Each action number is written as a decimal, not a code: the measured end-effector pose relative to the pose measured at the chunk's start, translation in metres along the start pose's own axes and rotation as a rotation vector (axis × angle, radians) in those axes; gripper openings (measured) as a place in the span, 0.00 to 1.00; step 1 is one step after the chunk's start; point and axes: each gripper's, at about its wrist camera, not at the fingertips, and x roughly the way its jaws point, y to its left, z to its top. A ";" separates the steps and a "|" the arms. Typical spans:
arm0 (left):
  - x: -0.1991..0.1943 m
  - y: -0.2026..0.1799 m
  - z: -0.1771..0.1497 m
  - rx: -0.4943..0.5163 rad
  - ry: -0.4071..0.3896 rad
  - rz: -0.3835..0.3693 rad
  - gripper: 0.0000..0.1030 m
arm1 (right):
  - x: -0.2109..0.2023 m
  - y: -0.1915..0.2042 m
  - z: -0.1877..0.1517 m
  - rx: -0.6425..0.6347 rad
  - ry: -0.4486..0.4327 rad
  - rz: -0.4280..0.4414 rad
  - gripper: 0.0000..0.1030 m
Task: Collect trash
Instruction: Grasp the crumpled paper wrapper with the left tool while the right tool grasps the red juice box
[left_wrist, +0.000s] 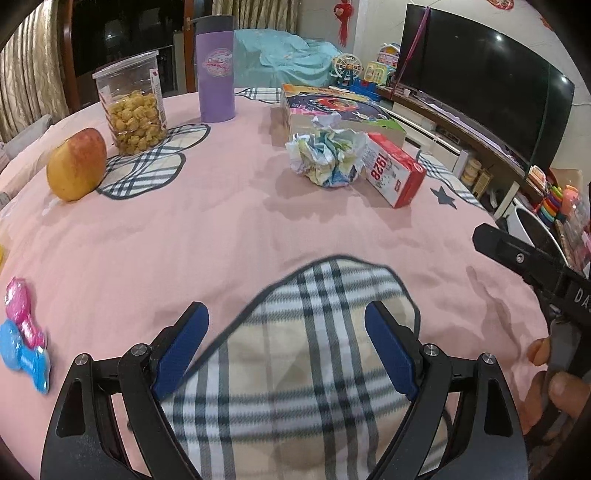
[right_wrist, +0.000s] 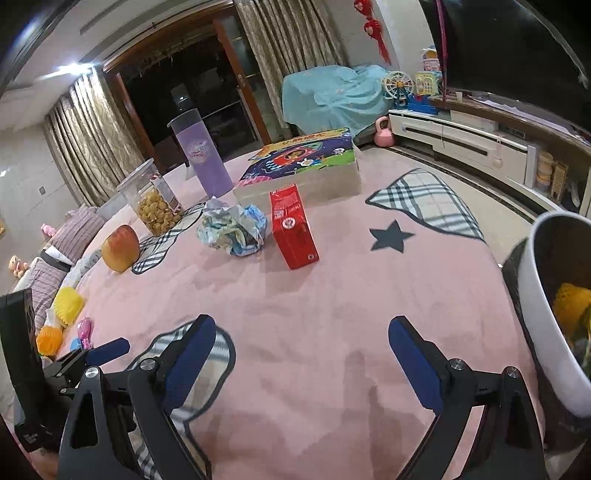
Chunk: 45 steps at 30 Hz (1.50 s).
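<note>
Both the left gripper (left_wrist: 286, 325) and right gripper (right_wrist: 303, 343) are hovering wide open, holding nothing. The crumpled paper ball (right_wrist: 232, 230) is lying beside the red carton (right_wrist: 293, 230); probably light, soft, easily pinched across its middle

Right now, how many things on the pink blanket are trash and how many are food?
Trash: 2, the crumpled paper and the red carton.
Food: 2, the apple and the snack jar.
Total: 4.

both grippers (left_wrist: 286, 321) (right_wrist: 301, 334) had black linkage arms, silver screws and blue ribbed pads (left_wrist: 183, 350); bare fingers (left_wrist: 565, 387) gripped one handle.
</note>
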 end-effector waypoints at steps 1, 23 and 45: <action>0.003 0.000 0.004 -0.001 0.005 -0.011 0.86 | 0.003 0.000 0.002 -0.001 0.001 0.001 0.93; 0.055 -0.004 0.086 0.031 -0.026 0.003 0.86 | 0.056 -0.017 0.040 0.009 0.034 0.058 0.81; 0.086 -0.023 0.096 0.137 -0.003 -0.163 0.18 | 0.082 -0.025 0.052 0.010 0.084 0.125 0.31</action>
